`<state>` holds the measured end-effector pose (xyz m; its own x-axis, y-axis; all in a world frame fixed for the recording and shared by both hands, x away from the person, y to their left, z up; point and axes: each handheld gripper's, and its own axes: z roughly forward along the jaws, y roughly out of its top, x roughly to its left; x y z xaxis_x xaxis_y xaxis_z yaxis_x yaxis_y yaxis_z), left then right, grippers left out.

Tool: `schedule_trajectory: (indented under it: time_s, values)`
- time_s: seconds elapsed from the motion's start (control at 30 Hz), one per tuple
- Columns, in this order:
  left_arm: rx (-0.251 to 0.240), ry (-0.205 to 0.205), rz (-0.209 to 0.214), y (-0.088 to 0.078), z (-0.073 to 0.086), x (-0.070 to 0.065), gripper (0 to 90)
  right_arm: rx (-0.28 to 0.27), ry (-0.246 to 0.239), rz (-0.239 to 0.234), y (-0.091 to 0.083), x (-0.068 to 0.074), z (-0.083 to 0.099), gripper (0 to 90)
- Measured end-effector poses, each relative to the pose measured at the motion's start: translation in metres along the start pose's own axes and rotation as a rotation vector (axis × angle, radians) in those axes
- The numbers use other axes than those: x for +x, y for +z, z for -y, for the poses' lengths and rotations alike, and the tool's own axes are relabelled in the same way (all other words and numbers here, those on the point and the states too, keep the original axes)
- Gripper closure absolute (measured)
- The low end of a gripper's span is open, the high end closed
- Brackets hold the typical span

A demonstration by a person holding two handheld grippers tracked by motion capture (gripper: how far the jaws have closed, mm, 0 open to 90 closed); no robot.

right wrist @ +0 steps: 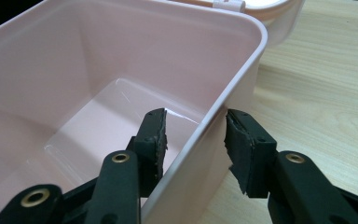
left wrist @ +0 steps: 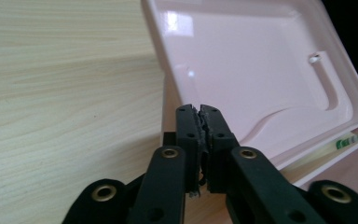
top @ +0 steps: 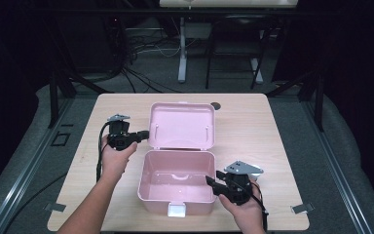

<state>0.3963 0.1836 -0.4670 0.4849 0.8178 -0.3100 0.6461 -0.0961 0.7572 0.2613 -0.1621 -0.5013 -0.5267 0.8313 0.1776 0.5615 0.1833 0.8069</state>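
Observation:
A pink plastic box (top: 175, 197) stands open in the middle of the wooden table, and its lid (top: 181, 124) leans back behind it. Nothing lies on the box's floor. My left gripper (top: 143, 135) points at the lid's left edge. In the left gripper view its jaws (left wrist: 200, 112) are shut pad to pad at the edge of the lid (left wrist: 261, 60), with nothing seen between them. My right gripper (top: 210, 183) is at the box's right wall. There its jaws (right wrist: 196, 135) straddle the wall of the box (right wrist: 121, 51), one pad inside and one outside, each a little off it.
A white latch (top: 177, 209) hangs on the box's front wall. A small dark hole (top: 216, 105) sits near the table's far edge. Bare tabletop (top: 253, 131) lies on both sides of the box. Desk legs and cables are on the floor beyond.

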Motion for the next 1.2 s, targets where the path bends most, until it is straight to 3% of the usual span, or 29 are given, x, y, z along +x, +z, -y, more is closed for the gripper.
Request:
schedule_trajectory:
  time_s: [0.03, 0.07, 0.13, 0.17, 0.23, 0.4, 0.47, 0.77, 1.0, 1.2]
  values:
    - [0.003, -0.025, 0.073, 0.001, 0.0, 0.001, 90.0, -0.002, -0.001, -0.001, 0.0, 0.0, 0.0, 58.3]
    - [0.012, -0.038, 0.103, 0.003, 0.0, -0.001, 90.0, -0.007, -0.001, -0.011, 0.002, 0.001, 0.0, 58.1]
    - [0.03, 0.034, 0.016, 0.007, 0.0, -0.01, 90.0, -0.005, 0.015, -0.033, 0.003, 0.002, 0.0, 58.3]
    - [0.032, 0.039, 0.013, 0.008, 0.001, -0.01, 90.0, -0.005, -0.002, -0.03, 0.004, 0.004, 0.0, 59.8]
    - [0.029, 0.02, 0.015, 0.007, 0.0, -0.007, 90.0, -0.004, -0.022, -0.027, 0.003, 0.007, 0.0, 61.8]
    - [0.016, 0.013, -0.013, 0.0, 0.0, -0.001, 89.7, 0.004, -0.011, -0.034, 0.001, 0.007, 0.001, 61.9]
    - [0.01, 0.013, -0.022, -0.003, 0.0, 0.0, 85.8, 0.01, -0.009, -0.036, 0.0, 0.008, 0.0, 61.3]
    - [0.012, 0.011, -0.039, -0.011, 0.011, 0.005, 75.8, 0.005, -0.005, -0.037, -0.002, 0.009, 0.0, 60.6]
    - [0.018, -0.035, -0.028, -0.013, 0.022, 0.012, 66.2, 0.007, -0.005, -0.034, -0.001, 0.009, 0.0, 60.2]
    - [0.038, -0.055, -0.01, -0.007, 0.028, 0.013, 67.3, 0.007, -0.005, -0.033, 0.0, 0.009, 0.0, 60.2]
